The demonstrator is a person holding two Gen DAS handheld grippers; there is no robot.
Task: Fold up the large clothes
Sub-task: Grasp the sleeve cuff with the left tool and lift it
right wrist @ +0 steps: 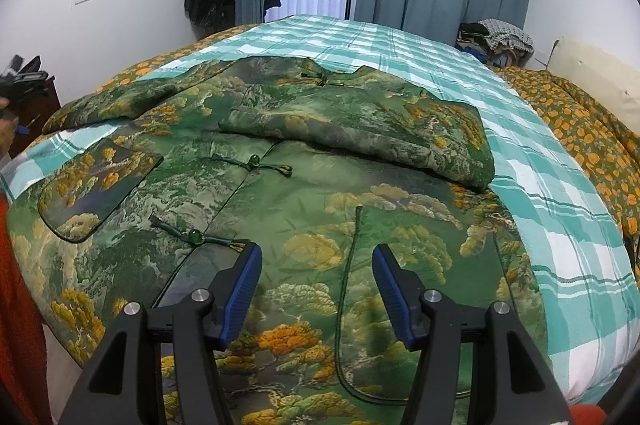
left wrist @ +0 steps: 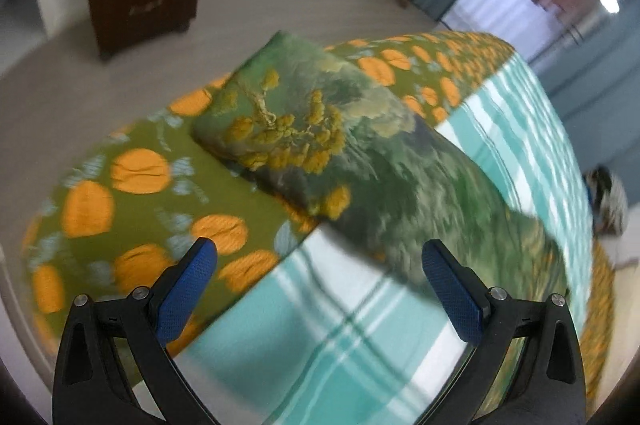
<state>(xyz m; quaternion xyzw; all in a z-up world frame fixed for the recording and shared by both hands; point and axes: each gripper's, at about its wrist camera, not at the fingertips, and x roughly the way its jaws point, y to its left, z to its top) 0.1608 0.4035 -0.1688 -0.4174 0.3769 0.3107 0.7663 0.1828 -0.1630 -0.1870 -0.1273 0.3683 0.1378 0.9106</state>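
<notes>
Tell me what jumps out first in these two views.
The big green brocade jacket with golden tree patterns fills the right wrist view, spread on the teal-and-white checked bedsheet, one sleeve folded across its chest. Both grippers' blue-padded jaws stand open and empty. In the blurred left wrist view, an orange-spotted olive quilt edges the bed.

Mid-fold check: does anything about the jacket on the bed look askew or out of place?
Yes, it is lopsided. One sleeve is folded across the chest of the green jacket, while the other sleeve lies stretched out toward the edge of the bed. No damage shows.
</notes>
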